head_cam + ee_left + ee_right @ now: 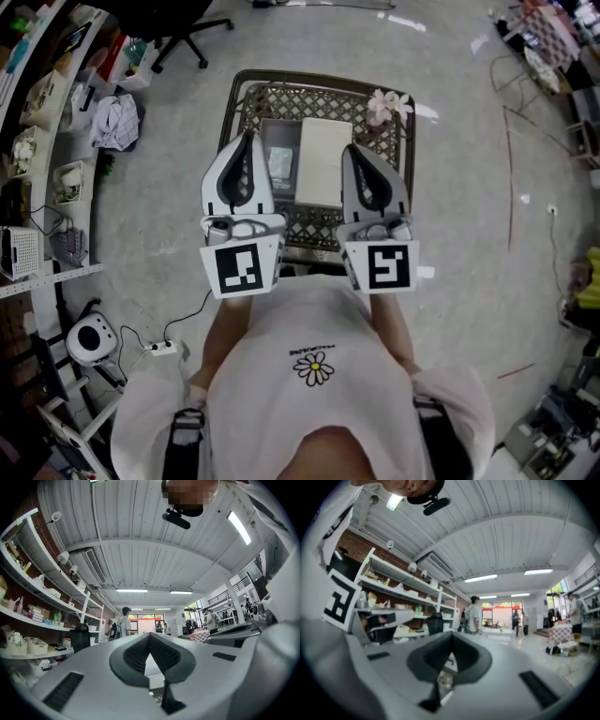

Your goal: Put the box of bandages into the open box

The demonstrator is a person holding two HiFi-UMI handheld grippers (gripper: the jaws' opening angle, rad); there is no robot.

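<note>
A: Where's the bandage box rn?
B: On the lattice table (300, 98), mid-area. A flat white box (323, 161) lies there, w/ a grey box (279, 159) touching its left side. The grey one looks open-topped, smth pale inside. Can't tell from above which is the bandage pack.
A: Left gripper?
B: Left gripper (248, 133) is clenched, jaws tip to tip, nothing btwn them. It hangs over the table's near-left part, tips above the grey box's left edge.
A: And the right?
B: Right gripper (354, 147) is also closed tight & empty. It's over the table's near-right part, tips just beside the white box's right edge. No box in either grip.
A: Anything else on the table?
B: Pale flowers (386, 105) at its far-right corner.
A: Around it?
B: Shelves (47, 141) off the table's left side, a black office chair (178, 33) beyond its far-left corner. The person (314, 375), white tee, stands at the table's near edge.
</note>
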